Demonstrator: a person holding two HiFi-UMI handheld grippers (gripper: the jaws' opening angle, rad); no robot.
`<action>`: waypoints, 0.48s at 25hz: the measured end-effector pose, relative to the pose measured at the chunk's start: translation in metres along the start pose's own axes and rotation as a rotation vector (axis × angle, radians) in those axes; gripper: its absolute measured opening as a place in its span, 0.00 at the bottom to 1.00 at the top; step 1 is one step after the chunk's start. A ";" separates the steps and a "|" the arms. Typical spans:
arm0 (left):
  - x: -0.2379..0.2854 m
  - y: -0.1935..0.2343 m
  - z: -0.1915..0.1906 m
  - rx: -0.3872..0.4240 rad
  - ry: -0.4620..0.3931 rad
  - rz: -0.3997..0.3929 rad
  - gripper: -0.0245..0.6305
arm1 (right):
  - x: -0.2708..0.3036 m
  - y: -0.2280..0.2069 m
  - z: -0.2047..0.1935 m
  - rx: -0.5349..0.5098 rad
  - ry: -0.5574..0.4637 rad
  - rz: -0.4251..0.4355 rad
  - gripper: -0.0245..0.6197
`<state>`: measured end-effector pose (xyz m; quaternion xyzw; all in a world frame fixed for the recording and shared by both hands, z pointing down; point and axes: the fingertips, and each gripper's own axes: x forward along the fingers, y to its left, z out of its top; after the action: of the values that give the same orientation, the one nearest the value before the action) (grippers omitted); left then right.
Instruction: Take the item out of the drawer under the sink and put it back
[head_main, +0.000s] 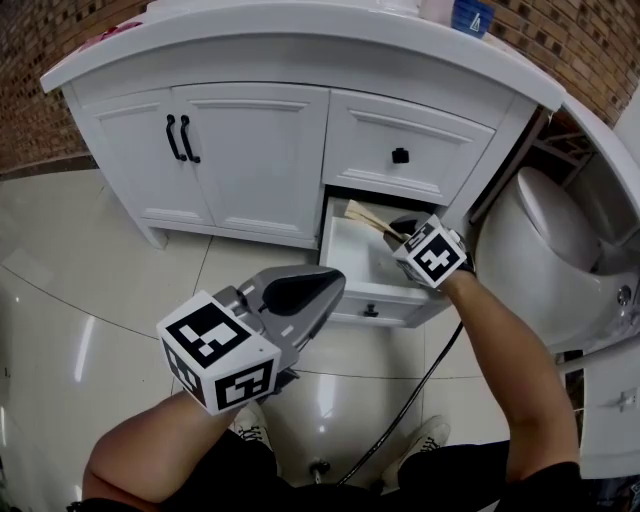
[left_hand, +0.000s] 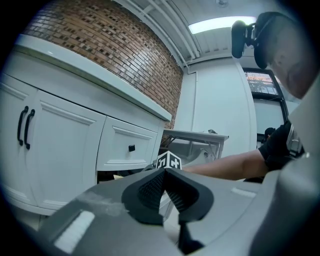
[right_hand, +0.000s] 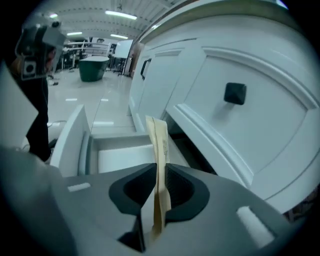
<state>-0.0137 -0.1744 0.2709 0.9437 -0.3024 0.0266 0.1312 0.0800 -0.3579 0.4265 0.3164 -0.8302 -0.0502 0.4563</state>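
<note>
The left gripper (head_main: 318, 292) hangs back above the floor (head_main: 110, 270), jaws together and empty, keeping the approach free. Over the open drawer (head_main: 352, 262), the right gripper (head_main: 398, 236) pinches a thin tan paper packet (right_hand: 160, 150) edge-on between narrowly parted jaws. The grip is judged suited to lifting it out or returning it.

The open drawer (head_main: 350, 258) sat under a shut drawer (head_main: 405, 150), with cabinet doors (head_main: 235, 150) at nine o'clock and a toilet (head_main: 535, 250) at three. An envelope (head_main: 363, 213) in the right tool (head_main: 396, 229) hung over it.

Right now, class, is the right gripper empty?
No, the right gripper is clamped on a thin tan paper packet over the open drawer.
</note>
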 end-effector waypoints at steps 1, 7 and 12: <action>0.000 -0.001 0.000 -0.002 0.000 -0.001 0.05 | 0.008 0.003 -0.004 -0.042 0.029 0.006 0.14; 0.001 0.002 -0.001 -0.004 0.005 -0.002 0.05 | 0.040 0.026 -0.021 -0.201 0.163 0.107 0.14; 0.001 0.005 -0.001 -0.007 0.002 -0.003 0.05 | 0.053 0.026 -0.024 -0.295 0.241 0.089 0.14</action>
<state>-0.0159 -0.1780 0.2728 0.9436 -0.3012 0.0264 0.1350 0.0662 -0.3629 0.4889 0.2126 -0.7665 -0.1127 0.5955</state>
